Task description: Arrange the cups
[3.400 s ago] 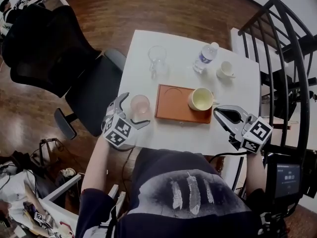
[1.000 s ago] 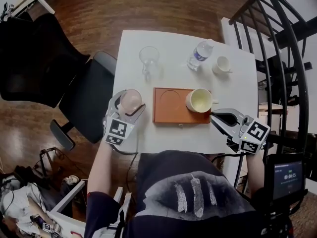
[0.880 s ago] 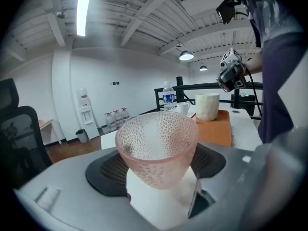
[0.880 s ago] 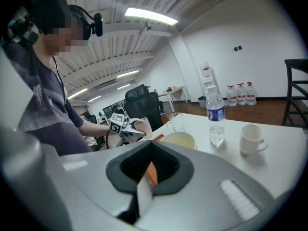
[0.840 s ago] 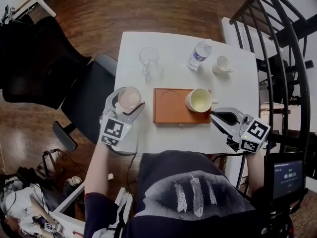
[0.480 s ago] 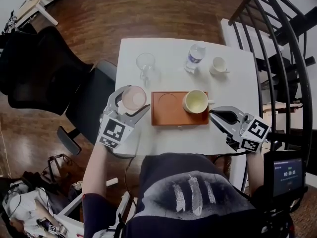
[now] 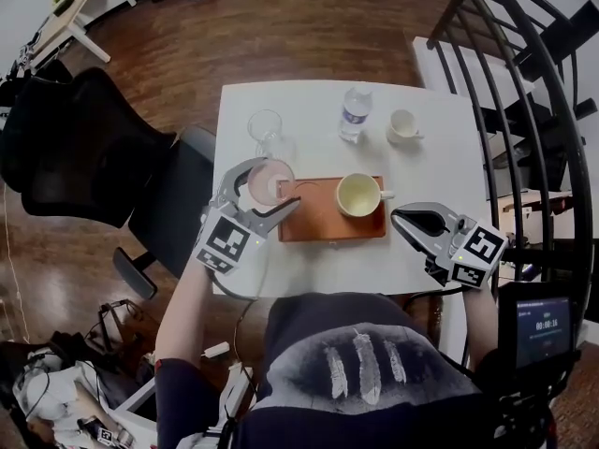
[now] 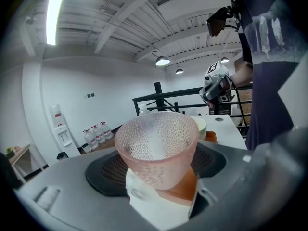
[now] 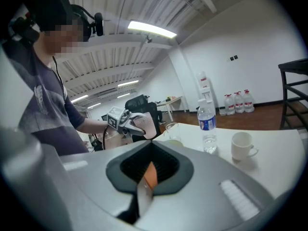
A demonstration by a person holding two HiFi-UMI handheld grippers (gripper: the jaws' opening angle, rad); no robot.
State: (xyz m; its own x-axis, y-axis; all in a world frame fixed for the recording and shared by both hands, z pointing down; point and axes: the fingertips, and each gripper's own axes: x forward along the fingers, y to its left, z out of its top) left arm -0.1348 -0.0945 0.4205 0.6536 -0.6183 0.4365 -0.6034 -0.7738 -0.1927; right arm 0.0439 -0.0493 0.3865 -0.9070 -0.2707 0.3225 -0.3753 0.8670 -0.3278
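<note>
The left gripper (image 8: pixel 159 170) has its jaws partway spread and pinching a pink dimpled cup (image 8: pixel 156 143) by its lower wall. The cup is empty and is held in the air over the left end of the orange tray (image 7: pixel 323 218). The right gripper (image 7: pixel 401 219) has its jaws pressed together on nothing, by the table's (image 7: pixel 440 171) front right edge. On the tray's right half stands an empty cream cup (image 7: pixel 357 195). Farther back stand a clear glass (image 7: pixel 265 127), a water bottle (image 7: pixel 354 112) and a small white cup (image 7: pixel 402 124). The gripper and pink cup hide the tray's left end.
</note>
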